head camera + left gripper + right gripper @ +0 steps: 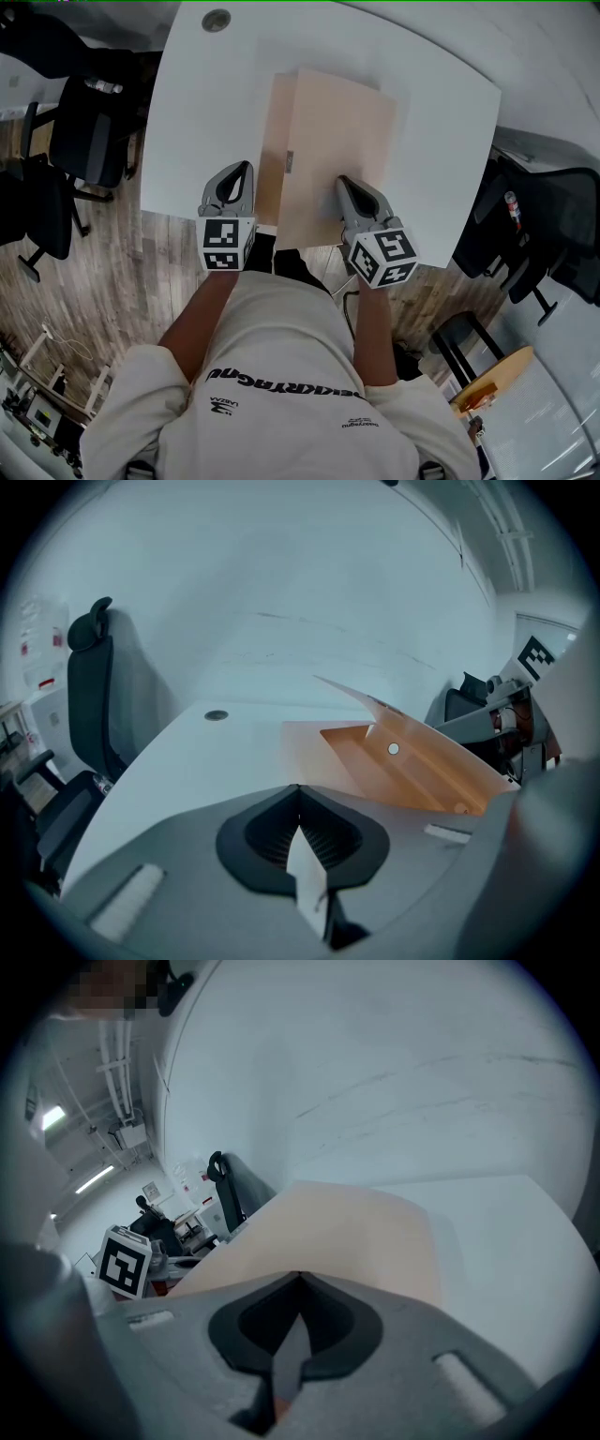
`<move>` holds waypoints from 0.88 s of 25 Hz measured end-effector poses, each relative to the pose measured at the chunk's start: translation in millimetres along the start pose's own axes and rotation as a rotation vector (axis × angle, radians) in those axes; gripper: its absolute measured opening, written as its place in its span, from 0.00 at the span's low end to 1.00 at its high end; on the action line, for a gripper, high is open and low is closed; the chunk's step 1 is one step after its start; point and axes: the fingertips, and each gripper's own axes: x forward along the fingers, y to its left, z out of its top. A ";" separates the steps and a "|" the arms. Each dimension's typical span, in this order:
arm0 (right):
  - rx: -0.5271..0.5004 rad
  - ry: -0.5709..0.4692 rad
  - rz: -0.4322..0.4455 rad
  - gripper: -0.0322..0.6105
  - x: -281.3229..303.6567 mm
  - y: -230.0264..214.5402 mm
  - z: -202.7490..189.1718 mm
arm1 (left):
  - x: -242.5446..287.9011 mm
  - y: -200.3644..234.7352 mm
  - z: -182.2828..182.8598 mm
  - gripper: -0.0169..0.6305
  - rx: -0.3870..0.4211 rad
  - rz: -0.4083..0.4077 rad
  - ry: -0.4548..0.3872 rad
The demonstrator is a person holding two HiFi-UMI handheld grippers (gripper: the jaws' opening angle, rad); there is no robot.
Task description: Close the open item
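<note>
One flat wooden box (342, 141) lies near the middle of the white tabletop (187, 112), its long axis running away from the person. It is pale, smooth and rectangular. Its single lid (441, 752) is tilted up, and the gap faces the person's left, showing a warmer orange inside with one small round silver dot (393, 749). One grey round grommet (216, 20) sits at the tabletop's far corner.

There are two claws, and both are clenched on nothing. The left claw (236, 172) is just beside the box's open side. The right claw (348, 183) is over the near end of the lid.
</note>
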 end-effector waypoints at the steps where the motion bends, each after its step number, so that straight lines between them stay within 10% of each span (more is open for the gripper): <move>1: 0.000 0.004 0.002 0.05 1.0 0.3 -0.8 | 0.9 0.3 -1.7 0.03 -0.005 0.000 0.004; 22: -0.009 0.062 0.007 0.05 22.1 4.7 -12.3 | 26.1 -1.2 -24.3 0.03 -0.030 -0.044 0.082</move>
